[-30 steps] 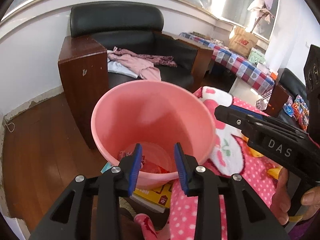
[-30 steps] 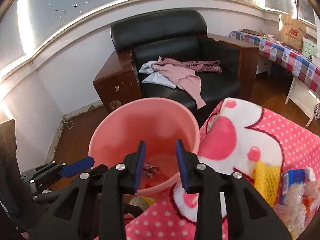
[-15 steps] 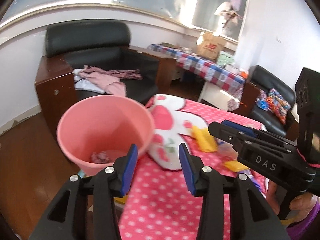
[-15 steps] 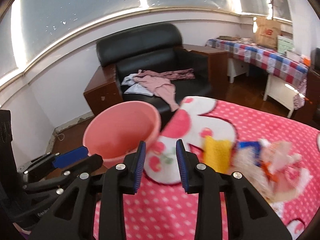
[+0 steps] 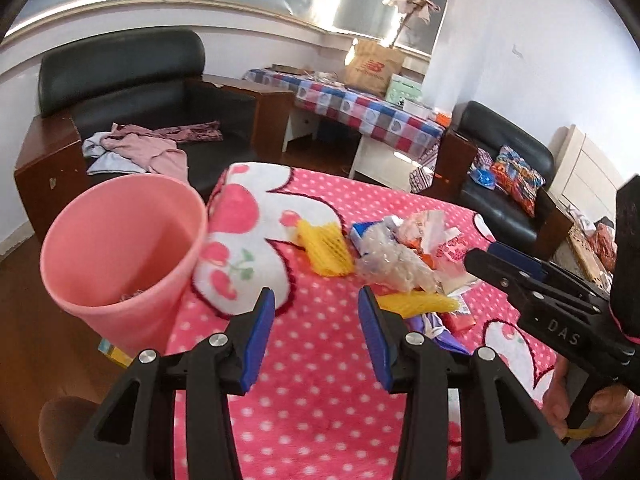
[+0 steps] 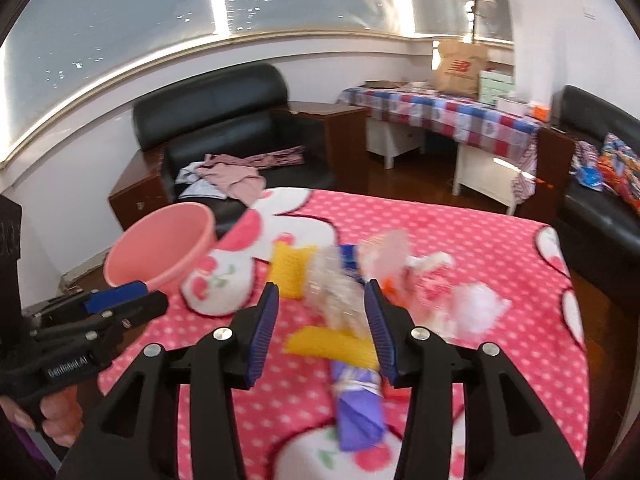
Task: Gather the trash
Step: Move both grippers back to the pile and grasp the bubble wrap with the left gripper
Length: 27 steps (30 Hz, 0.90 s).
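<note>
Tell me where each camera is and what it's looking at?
Left wrist: on the left gripper, open and empty, facing the pink bucket and trash pile; the right gripper shows at right.
Right wrist: on the right gripper, jaws opening and empty, over the pile; the left gripper and a hand show at left.
Shared: bucket, pile, pink blanket, black sofa.

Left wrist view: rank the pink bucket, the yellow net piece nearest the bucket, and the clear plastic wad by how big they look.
1. Pink bucket, by far the largest, though it also sits nearest the camera.
2 and 3. Clear plastic wad and yellow net piece look about alike; I won't rank them.
</note>
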Each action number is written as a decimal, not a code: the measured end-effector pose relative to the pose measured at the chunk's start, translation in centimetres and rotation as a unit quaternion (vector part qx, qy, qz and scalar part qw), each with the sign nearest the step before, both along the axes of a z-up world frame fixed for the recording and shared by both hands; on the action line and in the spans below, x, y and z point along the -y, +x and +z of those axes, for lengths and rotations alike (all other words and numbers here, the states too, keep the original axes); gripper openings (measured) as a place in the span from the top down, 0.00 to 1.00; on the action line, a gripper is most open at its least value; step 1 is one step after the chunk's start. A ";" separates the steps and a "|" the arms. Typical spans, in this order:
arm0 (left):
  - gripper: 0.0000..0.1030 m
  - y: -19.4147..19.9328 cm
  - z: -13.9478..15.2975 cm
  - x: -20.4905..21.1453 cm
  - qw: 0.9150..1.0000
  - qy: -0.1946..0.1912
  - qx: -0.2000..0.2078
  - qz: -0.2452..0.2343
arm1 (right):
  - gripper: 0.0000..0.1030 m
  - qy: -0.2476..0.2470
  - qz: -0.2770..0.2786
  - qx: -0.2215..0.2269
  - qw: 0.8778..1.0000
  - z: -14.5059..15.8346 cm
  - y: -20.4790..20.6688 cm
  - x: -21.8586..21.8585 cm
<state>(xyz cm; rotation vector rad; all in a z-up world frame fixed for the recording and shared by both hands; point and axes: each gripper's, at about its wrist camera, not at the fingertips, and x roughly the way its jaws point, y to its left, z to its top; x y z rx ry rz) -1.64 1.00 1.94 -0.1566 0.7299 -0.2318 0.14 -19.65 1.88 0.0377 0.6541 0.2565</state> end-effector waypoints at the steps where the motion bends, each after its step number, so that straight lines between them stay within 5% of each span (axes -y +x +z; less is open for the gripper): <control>1: 0.59 0.2 -0.1 0.1 1.000 -0.001 -0.002 -0.002 | 0.56 -0.001 -0.004 -0.001 1.000 -0.2 -0.1 0.4; 14: 0.59 3.4 -1.8 4.9 0.998 -0.005 -0.028 -0.057 | 0.56 -0.010 -0.056 -0.022 0.998 -3.0 0.0 5.2; 27: 0.59 9.4 -3.0 8.4 0.996 -0.013 -0.064 -0.059 | 0.56 0.010 -0.086 -0.036 0.996 -4.5 1.6 8.6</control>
